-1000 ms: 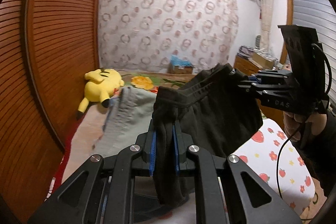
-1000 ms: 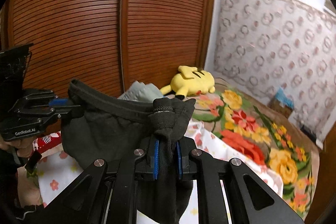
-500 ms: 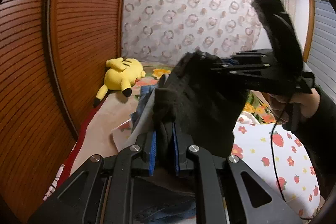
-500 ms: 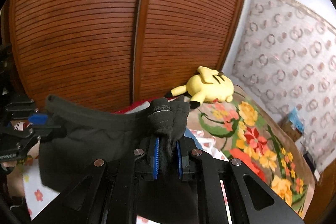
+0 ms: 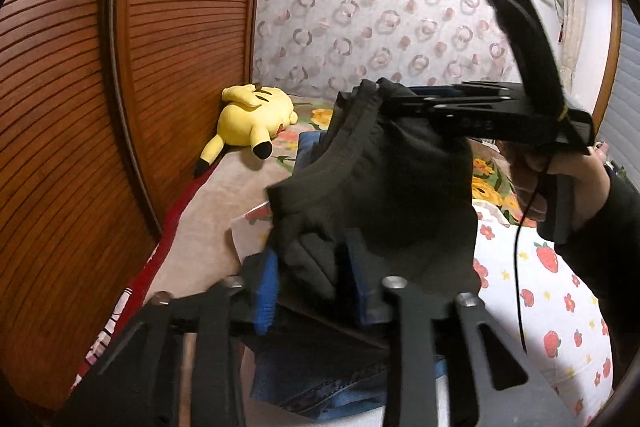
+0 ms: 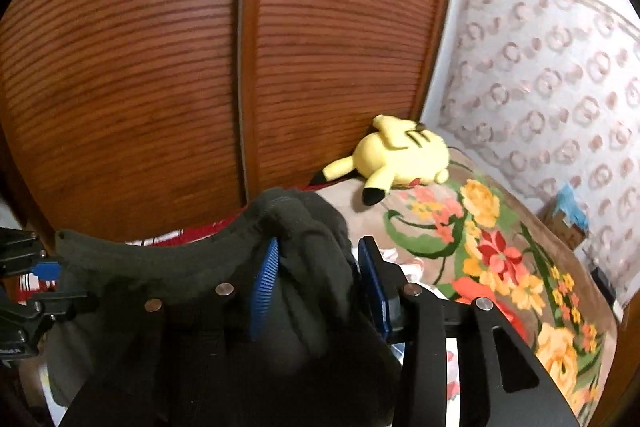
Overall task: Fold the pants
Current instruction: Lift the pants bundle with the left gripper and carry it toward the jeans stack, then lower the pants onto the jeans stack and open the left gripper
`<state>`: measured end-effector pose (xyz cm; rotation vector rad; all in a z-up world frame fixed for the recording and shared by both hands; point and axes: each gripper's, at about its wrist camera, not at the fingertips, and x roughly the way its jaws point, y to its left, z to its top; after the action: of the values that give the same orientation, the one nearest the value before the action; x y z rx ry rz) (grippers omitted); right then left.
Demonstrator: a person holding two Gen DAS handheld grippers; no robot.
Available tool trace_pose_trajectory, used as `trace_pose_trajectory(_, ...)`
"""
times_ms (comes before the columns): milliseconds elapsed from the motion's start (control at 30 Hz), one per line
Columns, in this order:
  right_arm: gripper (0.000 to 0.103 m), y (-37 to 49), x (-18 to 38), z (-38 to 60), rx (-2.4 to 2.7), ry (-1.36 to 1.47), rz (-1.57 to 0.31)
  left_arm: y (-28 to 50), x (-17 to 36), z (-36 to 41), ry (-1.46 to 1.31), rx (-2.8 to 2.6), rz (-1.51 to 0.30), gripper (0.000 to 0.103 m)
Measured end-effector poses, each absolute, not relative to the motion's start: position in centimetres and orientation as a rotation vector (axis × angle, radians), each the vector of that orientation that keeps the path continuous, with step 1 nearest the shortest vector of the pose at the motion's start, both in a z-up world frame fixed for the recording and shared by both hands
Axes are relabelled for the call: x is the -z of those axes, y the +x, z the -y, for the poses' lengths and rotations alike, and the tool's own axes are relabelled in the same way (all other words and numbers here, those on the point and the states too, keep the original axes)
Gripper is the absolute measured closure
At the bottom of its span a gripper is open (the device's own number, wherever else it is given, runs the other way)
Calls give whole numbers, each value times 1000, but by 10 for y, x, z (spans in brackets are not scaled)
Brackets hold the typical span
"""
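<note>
Black pants (image 5: 384, 187) hang in the air between my two grippers, waistband up. My left gripper (image 5: 316, 283) has its blue pads spread apart, with the waistband fabric bunched loosely between them. My right gripper (image 6: 320, 287) also has its pads spread wide, with a lump of the black pants (image 6: 304, 259) draped between them. In the left wrist view the right gripper (image 5: 420, 99) shows up high at the right, at the waistband's far end. In the right wrist view the left gripper (image 6: 44, 271) sits at the left edge by the waistband.
A bed (image 5: 560, 287) with a strawberry-print sheet lies below. Blue jeans (image 5: 320, 379) lie on it under the left gripper. A yellow plush toy (image 5: 252, 119) lies by the slatted wooden wardrobe doors (image 5: 80, 107). A floral blanket (image 6: 500, 247) covers the far bed.
Both grippers' pads have spread apart from their tight pinch on the waistband. The grippers have come closer together and the views have swung towards the wardrobe.
</note>
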<state>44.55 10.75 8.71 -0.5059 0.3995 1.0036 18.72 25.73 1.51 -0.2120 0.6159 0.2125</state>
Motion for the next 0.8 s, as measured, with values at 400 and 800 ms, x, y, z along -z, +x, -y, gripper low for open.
trace_pose_trajectory(400,58,380,-76,-40,-992,-395,-374,173,-28,-234,-171,-185,-593,29)
trace_pose_trajectory(800,58,304,-72,52,-894,-287,-384,153,-45,-192,-114,-108,-557,29)
